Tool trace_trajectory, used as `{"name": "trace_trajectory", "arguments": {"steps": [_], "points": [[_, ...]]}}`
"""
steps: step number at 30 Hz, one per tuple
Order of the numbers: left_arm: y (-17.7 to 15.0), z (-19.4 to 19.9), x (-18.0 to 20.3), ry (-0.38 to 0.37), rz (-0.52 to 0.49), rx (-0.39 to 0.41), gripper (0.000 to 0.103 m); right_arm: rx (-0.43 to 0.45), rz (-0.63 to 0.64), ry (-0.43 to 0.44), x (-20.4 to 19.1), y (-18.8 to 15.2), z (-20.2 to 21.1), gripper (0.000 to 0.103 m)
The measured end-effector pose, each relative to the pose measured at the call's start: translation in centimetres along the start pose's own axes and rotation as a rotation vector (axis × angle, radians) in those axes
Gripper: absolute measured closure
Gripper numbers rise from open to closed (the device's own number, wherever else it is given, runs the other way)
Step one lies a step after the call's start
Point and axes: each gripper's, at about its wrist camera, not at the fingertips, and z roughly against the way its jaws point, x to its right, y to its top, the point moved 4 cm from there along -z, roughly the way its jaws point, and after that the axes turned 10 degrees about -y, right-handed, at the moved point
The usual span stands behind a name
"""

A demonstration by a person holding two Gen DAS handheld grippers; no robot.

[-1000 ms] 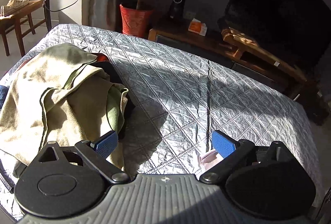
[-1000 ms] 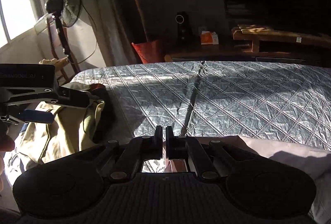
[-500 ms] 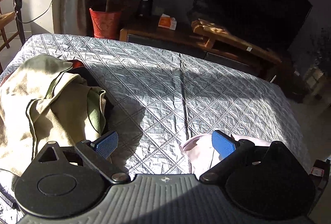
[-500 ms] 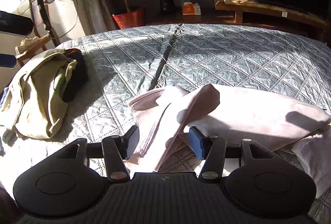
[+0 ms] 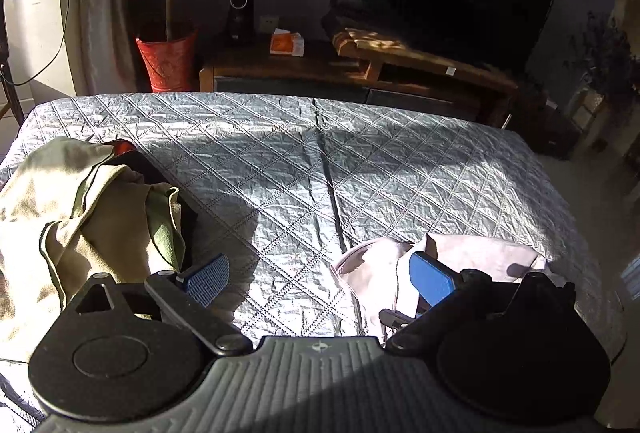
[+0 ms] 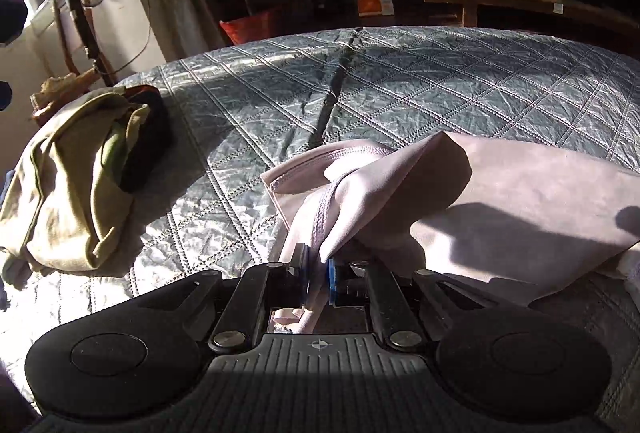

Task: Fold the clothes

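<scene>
Right tongs point(image 6: 318, 281) have just closed, seemingly pinching the pink garment point(image 6: 500, 193).

Clothes pile point(image 6: 76, 177) left on bed point(image 6: 400, 81); garment point(image 6: 500, 193) right.

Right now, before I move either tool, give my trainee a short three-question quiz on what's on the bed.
1. True or false: the right tool is shut on a fold of the pale pink garment.
2. Which best describes the left tool? A) shut on the olive garment B) open, holding nothing C) shut on the quilt
3. Fill in: the olive garment lies bunched on the ____ side of the grey quilted cover in both views.

Key
1. True: its jaws have just been closing, and the cloth sits pinched between the pads.
2. B
3. left
</scene>
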Motion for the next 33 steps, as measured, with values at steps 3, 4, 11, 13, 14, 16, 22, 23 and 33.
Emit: {"name": "trace_trajectory", "arguments": {"steps": [3,4,11,13,14,16,22,23,33], "points": [[0.0,0.4,-0.3,0.009,0.012,0.016,0.007,0.048,-0.109,0.062,0.5,1.7,1.6,0.091],[0.1,0.6,-0.5,0.01,0.018,0.022,0.007,0.072,-0.134,0.083,0.6,2.8,2.3,0.091],[-0.2,1.5,-0.9,0.024,0.023,0.03,0.007,0.409,-0.151,0.061,2.1,16.3,9.4,0.086],[-0.3,1.6,-0.9,0.026,0.026,0.029,0.007,0.447,-0.137,-0.017,3.5,19.3,10.2,0.068],[-0.3,1.6,-1.0,0.027,0.03,0.029,0.007,0.443,-0.128,-0.042,4.3,20.4,10.3,0.05],[-0.2,1.6,-1.1,0.03,0.037,0.03,0.007,0.413,-0.083,-0.061,4.8,18.7,9.9,0.045],[-0.1,1.6,-1.2,0.029,0.049,0.042,0.007,0.157,0.059,-0.002,4.1,7.1,5.2,0.032],[-0.1,1.7,-1.2,0.031,0.047,0.043,0.007,0.085,0.073,0.011,3.7,4.5,3.8,0.033],[0.1,1.2,-1.9,0.048,0.088,0.04,0.007,0.113,0.206,-0.047,-0.7,-0.6,0.9,0.041]]}}
